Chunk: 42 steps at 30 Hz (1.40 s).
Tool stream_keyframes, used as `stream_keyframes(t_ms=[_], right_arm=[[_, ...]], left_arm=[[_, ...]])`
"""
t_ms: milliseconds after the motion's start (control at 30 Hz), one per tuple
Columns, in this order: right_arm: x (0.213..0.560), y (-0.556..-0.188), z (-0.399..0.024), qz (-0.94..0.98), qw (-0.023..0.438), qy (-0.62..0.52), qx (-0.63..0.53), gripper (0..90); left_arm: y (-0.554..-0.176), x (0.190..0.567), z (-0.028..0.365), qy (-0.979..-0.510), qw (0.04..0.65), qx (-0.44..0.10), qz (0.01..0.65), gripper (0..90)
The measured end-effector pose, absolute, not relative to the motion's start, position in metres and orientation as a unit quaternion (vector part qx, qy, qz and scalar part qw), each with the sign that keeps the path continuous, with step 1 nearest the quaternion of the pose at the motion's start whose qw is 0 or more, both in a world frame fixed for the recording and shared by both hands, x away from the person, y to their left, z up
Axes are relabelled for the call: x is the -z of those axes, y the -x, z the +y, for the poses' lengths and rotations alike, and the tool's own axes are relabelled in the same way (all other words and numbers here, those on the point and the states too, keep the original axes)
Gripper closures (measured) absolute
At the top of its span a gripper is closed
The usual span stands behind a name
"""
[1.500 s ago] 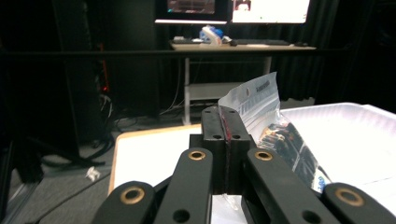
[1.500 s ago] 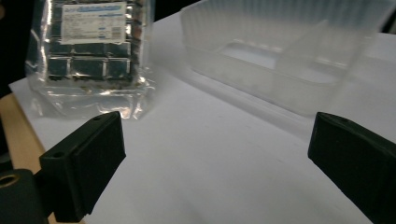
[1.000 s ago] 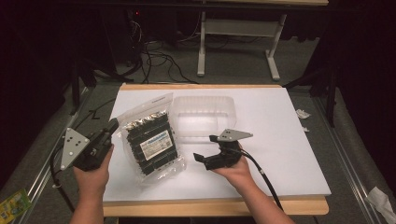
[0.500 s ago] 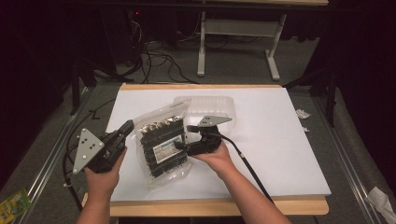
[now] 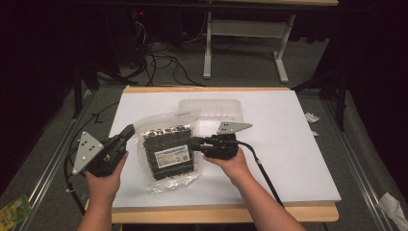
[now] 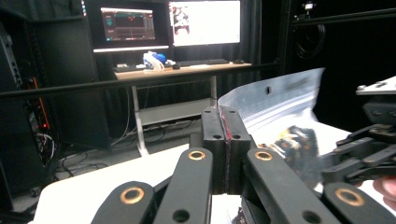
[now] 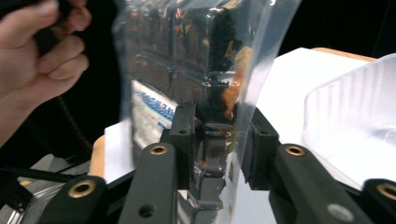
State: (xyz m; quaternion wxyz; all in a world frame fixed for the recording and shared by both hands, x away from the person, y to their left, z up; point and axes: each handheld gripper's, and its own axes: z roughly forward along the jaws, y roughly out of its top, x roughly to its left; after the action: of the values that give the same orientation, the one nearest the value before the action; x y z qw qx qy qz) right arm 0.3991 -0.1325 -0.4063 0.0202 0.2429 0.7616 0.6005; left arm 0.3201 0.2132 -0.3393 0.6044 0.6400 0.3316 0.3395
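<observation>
A clear plastic bag [image 5: 168,154] of dark pieces with a blue-and-white label lies tilted in the middle of the white table [image 5: 288,144]. My right gripper [image 5: 193,142] has just been closing its jaws on the bag's right edge. In the right gripper view the bag [image 7: 187,60] stands up between the pads, with my right gripper [image 7: 223,144] shut on it. My left gripper [image 5: 128,131] sits just off the bag's left edge, shut with nothing between its pads. In the left gripper view the left gripper [image 6: 223,154] has the bag [image 6: 280,102] rising behind it.
A clear plastic tray [image 5: 211,107] lies just behind the bag, and shows at right in the right gripper view as the tray [image 7: 355,107]. Cables and a desk frame are on the floor beyond the table. A green packet [image 5: 12,211] lies at the lower left.
My right gripper has moved left from the table's middle to the bag's right edge and closed on it. The bag has tipped up on that side. My left gripper stays shut.
</observation>
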Motion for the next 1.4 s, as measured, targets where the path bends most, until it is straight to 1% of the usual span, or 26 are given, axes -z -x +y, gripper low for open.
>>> stream_keyframes(t_ms=[167,300,333,367,433,467,500,533,567,600,633,700,733,767,800,833,867,900,1000,1033,1067,1133,1200,1267,1367,1400], right_arm=[[0.407,-0.387,-0.138,0.762,0.026,-0.224,-0.607,73.8],[0.406,-0.38,-0.14,0.762,0.031,-0.219,-0.609,74.9],[0.407,-0.378,-0.14,0.762,0.034,-0.214,-0.611,75.4],[0.407,-0.376,-0.141,0.762,0.033,-0.212,-0.611,76.1],[0.406,-0.375,-0.141,0.76,0.027,-0.211,-0.614,77.3],[0.406,-0.375,-0.141,0.76,0.027,-0.211,-0.614,77.3],[0.404,-0.374,-0.141,0.76,0.031,-0.204,-0.617,79.3],[0.404,-0.374,-0.141,0.76,0.031,-0.204,-0.617,79.3],[0.403,-0.373,-0.142,0.761,0.045,-0.202,-0.615,87.7],[0.403,-0.373,-0.142,0.761,0.045,-0.202,-0.615,87.7],[0.404,-0.374,-0.143,0.759,0.041,-0.202,-0.617,89.1],[0.405,-0.374,-0.143,0.76,0.044,-0.203,-0.616,89.2],[0.405,-0.375,-0.143,0.76,0.044,-0.204,-0.616,89.6],[0.405,-0.375,-0.143,0.758,0.041,-0.206,-0.618,89.8],[0.405,-0.375,-0.143,0.758,0.043,-0.207,-0.617,90.0],[0.405,-0.375,-0.143,0.758,0.043,-0.207,-0.617,90.0],[0.405,-0.375,-0.143,0.759,0.045,-0.209,-0.615,90.0],[0.405,-0.375,-0.144,0.76,0.045,-0.21,-0.614,90.0],[0.405,-0.376,-0.144,0.76,0.045,-0.213,-0.612,90.0],[0.406,-0.376,-0.144,0.758,0.044,-0.218,-0.613,90.0],[0.406,-0.376,-0.144,0.757,0.043,-0.219,-0.614,90.0],[0.406,-0.375,-0.143,0.756,0.043,-0.221,-0.615,90.0],[0.404,-0.373,-0.144,0.753,0.04,-0.226,-0.616,90.0],[0.402,-0.372,-0.145,0.749,0.041,-0.226,-0.621,90.0],[0.389,-0.367,-0.158,0.739,0.062,-0.229,-0.63,90.0],[0.389,-0.367,-0.158,0.739,0.062,-0.229,-0.63,90.0]], left_arm=[[-0.321,0.341,0.213,-0.64,0.603,-0.334,0.338,89.5],[-0.323,0.344,0.214,-0.643,0.597,-0.334,0.344,85.5],[-0.324,0.345,0.213,-0.642,0.596,-0.333,0.348,81.8],[-0.326,0.348,0.213,-0.642,0.592,-0.332,0.356,75.7],[-0.33,0.351,0.213,-0.648,0.585,-0.324,0.364,69.0],[-0.33,0.351,0.213,-0.648,0.585,-0.324,0.364,63.6],[-0.334,0.354,0.214,-0.65,0.581,-0.313,0.377,56.5],[-0.334,0.354,0.214,-0.65,0.581,-0.313,0.377,49.3],[-0.337,0.36,0.219,-0.643,0.59,-0.288,0.393,43.2],[-0.337,0.36,0.219,-0.643,0.59,-0.288,0.393,40.3],[-0.34,0.371,0.222,-0.648,0.596,-0.258,0.397,38.9],[-0.343,0.378,0.222,-0.656,0.588,-0.252,0.401,34.9],[-0.345,0.384,0.223,-0.657,0.587,-0.242,0.407,34.9],[-0.347,0.391,0.228,-0.653,0.598,-0.216,0.412,32.6],[-0.348,0.395,0.229,-0.652,0.6,-0.206,0.416,31.8],[-0.348,0.4,0.231,-0.658,0.596,-0.195,0.418,31.8],[-0.347,0.409,0.232,-0.676,0.582,-0.181,0.414,37.2],[-0.346,0.413,0.232,-0.678,0.582,-0.168,0.416,40.5],[-0.343,0.42,0.229,-0.694,0.567,-0.159,0.413,58.2],[-0.343,0.425,0.226,-0.706,0.554,-0.155,0.413,67.3],[-0.343,0.425,0.226,-0.706,0.554,-0.155,0.413,72.3],[-0.342,0.427,0.22,-0.715,0.541,-0.157,0.414,86.1],[-0.342,0.422,0.221,-0.705,0.556,-0.151,0.415,90.0],[-0.34,0.418,0.219,-0.705,0.557,-0.156,0.41,90.0],[-0.34,0.404,0.2,-0.698,0.57,-0.176,0.395,90.0],[-0.34,0.404,0.2,-0.698,0.57,-0.176,0.395,90.0]])
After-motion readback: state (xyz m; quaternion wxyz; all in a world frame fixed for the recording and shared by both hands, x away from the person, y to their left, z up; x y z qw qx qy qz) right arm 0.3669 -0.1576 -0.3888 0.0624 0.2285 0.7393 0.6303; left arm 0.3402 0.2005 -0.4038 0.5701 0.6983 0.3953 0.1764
